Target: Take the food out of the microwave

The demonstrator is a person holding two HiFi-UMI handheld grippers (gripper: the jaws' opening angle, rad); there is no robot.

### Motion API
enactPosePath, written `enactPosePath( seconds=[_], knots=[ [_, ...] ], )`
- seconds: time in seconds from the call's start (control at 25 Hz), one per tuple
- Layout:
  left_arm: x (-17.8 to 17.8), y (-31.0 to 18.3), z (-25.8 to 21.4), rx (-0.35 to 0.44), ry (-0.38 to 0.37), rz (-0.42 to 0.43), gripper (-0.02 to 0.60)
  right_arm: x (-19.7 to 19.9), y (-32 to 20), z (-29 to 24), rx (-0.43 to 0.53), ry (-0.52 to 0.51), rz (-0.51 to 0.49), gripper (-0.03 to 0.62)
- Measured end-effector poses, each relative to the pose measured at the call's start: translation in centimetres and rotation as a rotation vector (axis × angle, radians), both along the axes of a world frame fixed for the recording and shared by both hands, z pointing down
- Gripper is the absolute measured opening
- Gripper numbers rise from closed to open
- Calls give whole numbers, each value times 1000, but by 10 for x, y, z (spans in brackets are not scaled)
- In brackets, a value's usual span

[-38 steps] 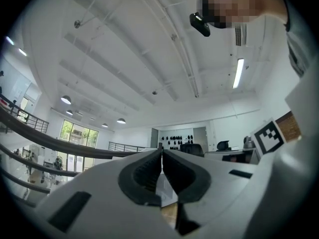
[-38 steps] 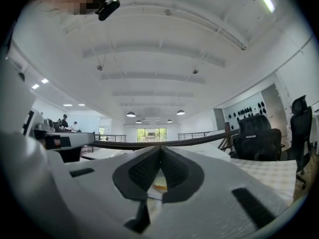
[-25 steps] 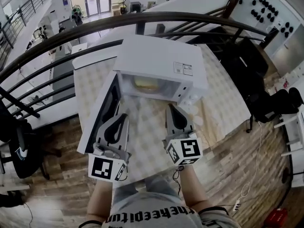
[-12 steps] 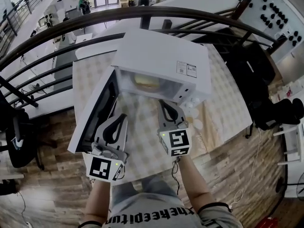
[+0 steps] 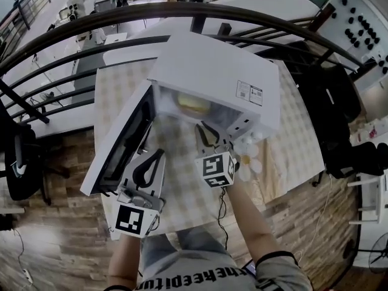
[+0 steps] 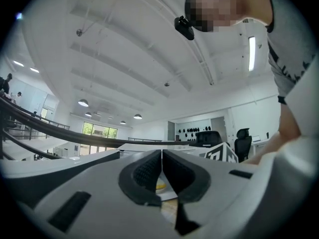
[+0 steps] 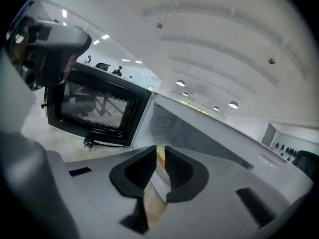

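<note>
A desk [image 5: 182,190] under a pale checked cloth stands by dark curved railings above a wooden floor. On it sits the white box-shaped microwave [image 5: 212,71], its dark-windowed door [image 5: 118,141] swung wide to the left. The pale yellow round food [image 5: 194,105] lies deep in the lit cavity; we cannot tell whether a plate is under it.

Our right gripper [image 5: 202,128] is at the mouth of the cavity. Its fingers are opening, with only a narrow gap so far and nothing between them. Our left gripper [image 5: 159,154] hangs back over the cloth beside the door, fingers together and empty.

We judge the reach-in is the step in hand. We should spread the right fingers fully before entering. Then we go in low and level, clear of the cavity's top edge, take the food by its near edge and draw it out flat.
</note>
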State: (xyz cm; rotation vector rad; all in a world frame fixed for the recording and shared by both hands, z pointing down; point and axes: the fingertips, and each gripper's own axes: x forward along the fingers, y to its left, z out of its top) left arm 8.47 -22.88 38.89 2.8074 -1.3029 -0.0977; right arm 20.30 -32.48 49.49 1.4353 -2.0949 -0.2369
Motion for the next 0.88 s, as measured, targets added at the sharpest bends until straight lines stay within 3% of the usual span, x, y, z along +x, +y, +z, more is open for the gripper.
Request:
enactPosePath(
  seconds=[0.28, 0.88],
  knots=[
    [2, -4, 8, -5, -1, -27, 11, -1, -26, 31, -20, 165, -35, 77],
    [6, -11, 20, -8, -30, -68, 11, -1, -74, 70, -53, 363, -87, 114]
  ],
)
